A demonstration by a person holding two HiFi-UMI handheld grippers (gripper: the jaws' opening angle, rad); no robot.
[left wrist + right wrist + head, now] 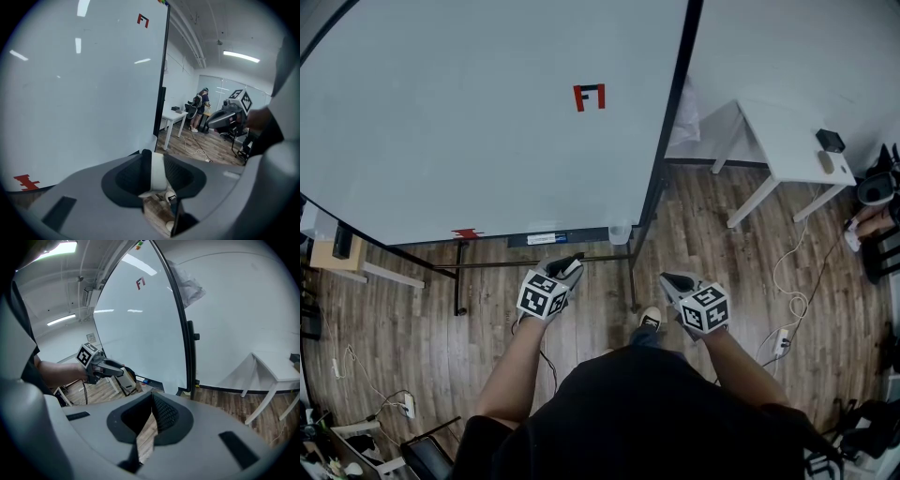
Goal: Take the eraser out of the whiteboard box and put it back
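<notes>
Left tongs and right tongs before the whiteboard

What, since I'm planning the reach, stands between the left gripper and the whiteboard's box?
Nothing visible. The left gripper hangs short of the box, with only open air between them.

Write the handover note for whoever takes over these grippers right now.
Left hand-held gripper: jaws apart, nothing held, pointing toward the whiteboard box.
Right hand-held gripper: jaws together, empty, held clear of the whiteboard.
Things: the pale box sits at the right end of the ledge; its contents cannot be made out. A blue-and-white item lies left of it on the ledge; I cannot tell whether it is the eraser.
Done: nothing that shows.
Left: take the eraser out, then put it back.
</notes>
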